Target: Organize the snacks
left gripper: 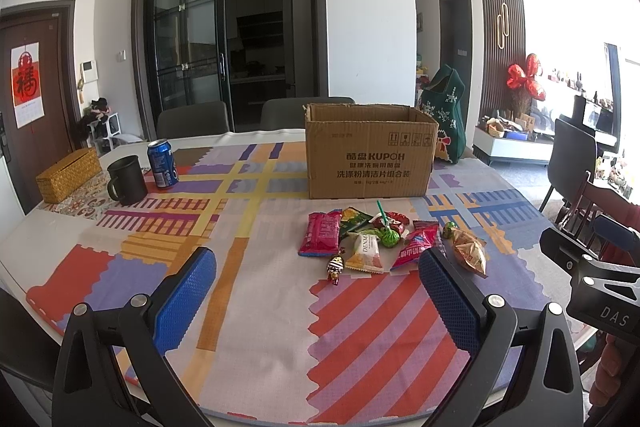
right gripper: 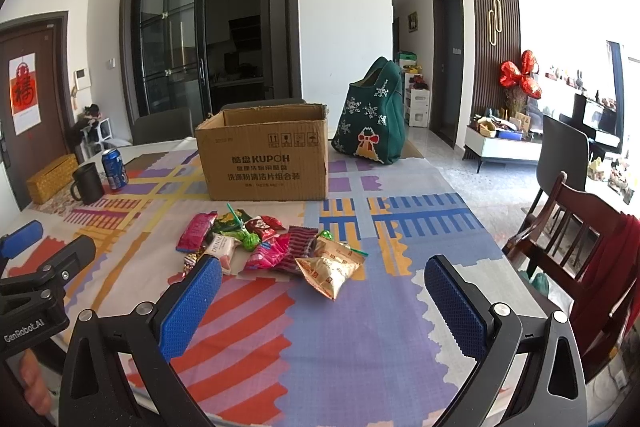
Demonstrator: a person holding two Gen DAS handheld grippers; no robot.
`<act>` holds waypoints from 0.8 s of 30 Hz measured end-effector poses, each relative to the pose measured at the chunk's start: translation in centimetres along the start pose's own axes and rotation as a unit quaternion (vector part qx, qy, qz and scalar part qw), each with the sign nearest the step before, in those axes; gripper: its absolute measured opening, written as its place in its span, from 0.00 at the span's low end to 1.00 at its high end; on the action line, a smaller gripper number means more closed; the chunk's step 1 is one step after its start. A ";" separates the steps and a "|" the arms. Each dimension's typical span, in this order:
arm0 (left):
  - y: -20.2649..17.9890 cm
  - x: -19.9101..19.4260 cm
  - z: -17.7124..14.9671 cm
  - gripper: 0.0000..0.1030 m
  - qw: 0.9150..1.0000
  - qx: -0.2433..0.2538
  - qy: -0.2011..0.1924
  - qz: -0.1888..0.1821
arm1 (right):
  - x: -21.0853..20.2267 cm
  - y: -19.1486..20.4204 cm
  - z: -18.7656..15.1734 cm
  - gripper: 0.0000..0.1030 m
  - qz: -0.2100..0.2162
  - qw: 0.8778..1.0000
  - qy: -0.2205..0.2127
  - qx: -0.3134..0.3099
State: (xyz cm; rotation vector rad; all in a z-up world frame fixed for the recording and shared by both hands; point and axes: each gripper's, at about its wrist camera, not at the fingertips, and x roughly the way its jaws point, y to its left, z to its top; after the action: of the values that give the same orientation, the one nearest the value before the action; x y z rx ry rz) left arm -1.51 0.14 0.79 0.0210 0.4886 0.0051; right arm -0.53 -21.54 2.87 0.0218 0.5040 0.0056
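Note:
A heap of wrapped snacks (left gripper: pixel 376 239) lies on the patterned tablecloth in front of an open cardboard box (left gripper: pixel 370 151). It holds a pink packet (left gripper: pixel 320 238), a white Denmark-style packet (left gripper: pixel 365 252), a green lollipop (left gripper: pixel 389 236) and a gold packet (left gripper: pixel 469 250). My left gripper (left gripper: pixel 316 267) is open and empty, hovering short of the heap. In the right wrist view the heap (right gripper: pixel 272 247) and the box (right gripper: pixel 266 155) show too. My right gripper (right gripper: pixel 322 277) is open and empty, just before the gold packet (right gripper: pixel 332 269).
A black mug (left gripper: pixel 126 180), a blue soda can (left gripper: pixel 163 163) and a woven tissue box (left gripper: pixel 68 174) stand at the far left. A green felt bag (right gripper: pixel 372 119) sits right of the box. A wooden chair (right gripper: pixel 576 227) stands at the table's right edge.

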 end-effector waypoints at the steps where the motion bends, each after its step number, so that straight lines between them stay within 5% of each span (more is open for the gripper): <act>1: 0.0 0.1 0.0 1.00 1.000 0.000 0.000 0.000 | 0.0 0.0 0.1 0.99 0.000 1.000 0.000 0.000; 24: 0.0 0.2 0.7 1.00 1.000 0.001 0.012 0.000 | -0.6 0.0 0.8 0.99 0.000 1.000 0.008 -0.001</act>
State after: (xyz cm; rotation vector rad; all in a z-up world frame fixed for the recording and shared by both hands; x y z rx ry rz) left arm -0.98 0.17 1.28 0.0228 0.5125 0.0052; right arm -0.62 -21.57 3.89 0.0189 0.5208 0.0060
